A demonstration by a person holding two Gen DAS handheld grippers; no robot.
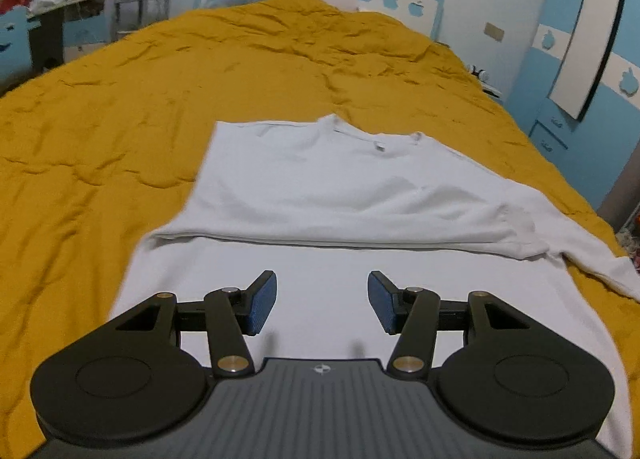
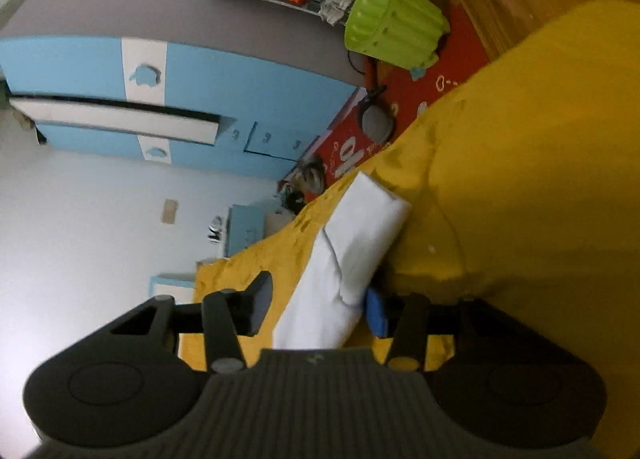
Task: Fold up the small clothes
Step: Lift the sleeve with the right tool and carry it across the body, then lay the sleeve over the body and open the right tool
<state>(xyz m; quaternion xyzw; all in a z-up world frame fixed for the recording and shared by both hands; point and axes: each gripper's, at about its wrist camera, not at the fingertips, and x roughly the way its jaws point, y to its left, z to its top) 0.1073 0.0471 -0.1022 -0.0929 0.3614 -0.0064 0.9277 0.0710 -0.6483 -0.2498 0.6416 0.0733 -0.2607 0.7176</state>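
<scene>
The left gripper (image 1: 322,301) hovers with jaws wide and empty over the white shirt's (image 1: 320,187) hem half; the right gripper (image 2: 318,307), jaws wide, straddles its loose sleeve (image 2: 360,239). One sleeve seems folded across, so next comes closing on this one. The shirt lies mid-bedspread (image 1: 100,119), collar toward the headboard, long axis along the bed

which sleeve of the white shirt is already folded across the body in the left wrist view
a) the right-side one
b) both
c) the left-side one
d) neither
c: the white shirt has its left-side sleeve laid across the body, while the right sleeve trails out over the yellow bedspread.
</scene>
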